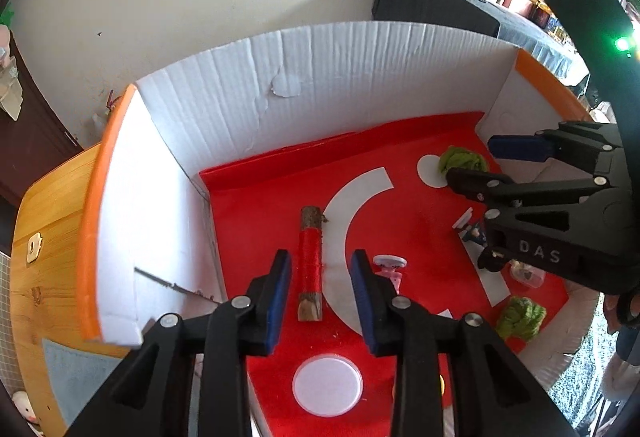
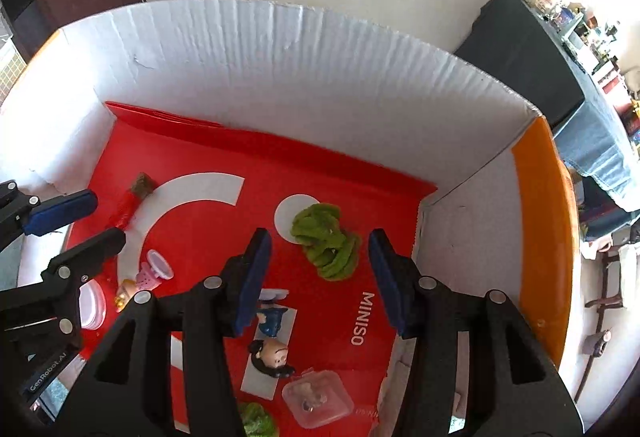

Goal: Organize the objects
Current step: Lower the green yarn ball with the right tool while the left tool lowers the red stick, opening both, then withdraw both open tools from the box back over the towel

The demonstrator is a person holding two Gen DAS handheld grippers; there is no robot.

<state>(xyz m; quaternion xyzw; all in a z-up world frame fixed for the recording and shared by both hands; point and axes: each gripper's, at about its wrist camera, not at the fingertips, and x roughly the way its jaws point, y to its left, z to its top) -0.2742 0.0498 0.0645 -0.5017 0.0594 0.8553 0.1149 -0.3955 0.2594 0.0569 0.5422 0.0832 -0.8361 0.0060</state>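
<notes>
Both grippers hover inside a white cardboard box (image 1: 224, 105) lined with a red sheet (image 1: 256, 205). My left gripper (image 1: 322, 301) is open and empty, with a wooden stick wrapped in red thread (image 1: 310, 263) lying between its fingers. My right gripper (image 2: 320, 277) is open and empty above a green yarn clump (image 2: 326, 239). It also shows in the left wrist view (image 1: 476, 161), near that clump (image 1: 460, 159). A pink toy (image 1: 390, 267) lies right of the left gripper.
A doll figure (image 2: 270, 351) lies on a card, with a clear plastic case (image 2: 318, 399) beside it. A second green clump (image 1: 520, 317) lies near the box front. A round white lid (image 1: 327, 385) lies below the left gripper. The box walls rise on three sides.
</notes>
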